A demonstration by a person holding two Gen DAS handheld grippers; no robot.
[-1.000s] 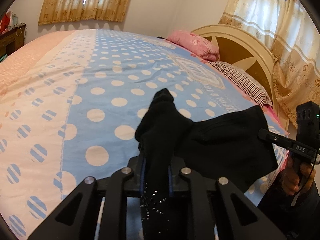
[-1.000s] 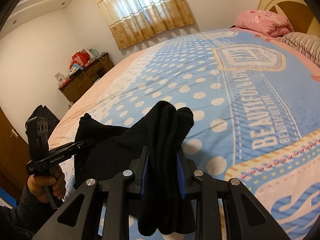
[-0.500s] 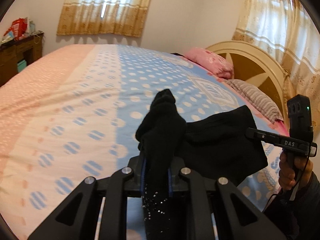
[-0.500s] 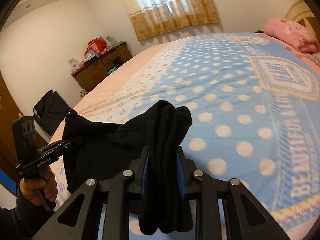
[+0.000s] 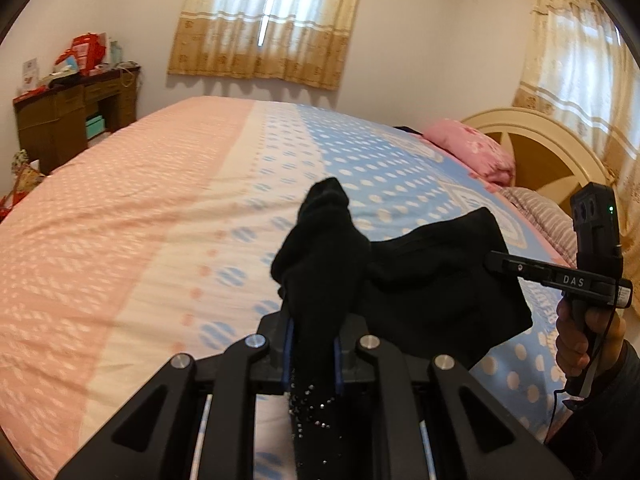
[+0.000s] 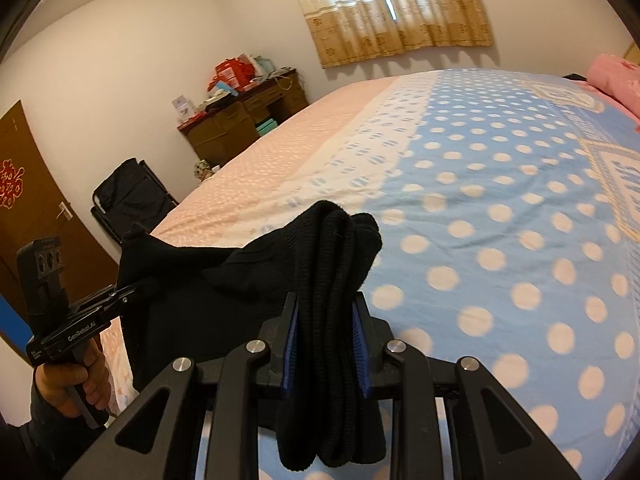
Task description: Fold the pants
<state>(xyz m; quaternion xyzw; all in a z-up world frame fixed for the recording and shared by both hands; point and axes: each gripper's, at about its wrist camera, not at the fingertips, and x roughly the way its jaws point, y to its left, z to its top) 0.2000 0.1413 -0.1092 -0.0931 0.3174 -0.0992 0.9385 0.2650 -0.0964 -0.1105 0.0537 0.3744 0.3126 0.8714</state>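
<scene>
While both sets of jaws stay clenched on black cloth, the whole rig is swinging: a second ago the views looked toward the headboard end, and now they face the pink half of the bedspread and the wooden desk by the wall. The left gripper bites a bunched wad of the black pants, rhinestone specks glinting just below its pads. The right gripper pinches several thick ribbed layers, probably the waistband or a cuff.

Between the two, the pants hang as a slack sheet, lifted off the bed and sagging, not stretched flat. They're near the bed's edge, right in front of the person. My read: the garment is being carried round and raised for laying out, so the folding proper hasn't begun.

The fabric looks like a soft, heavy knit, matte, drooping readily. Past it lie the polka-dot blue bedspread, a pink pillow, the cream headboard, and gold curtains.
</scene>
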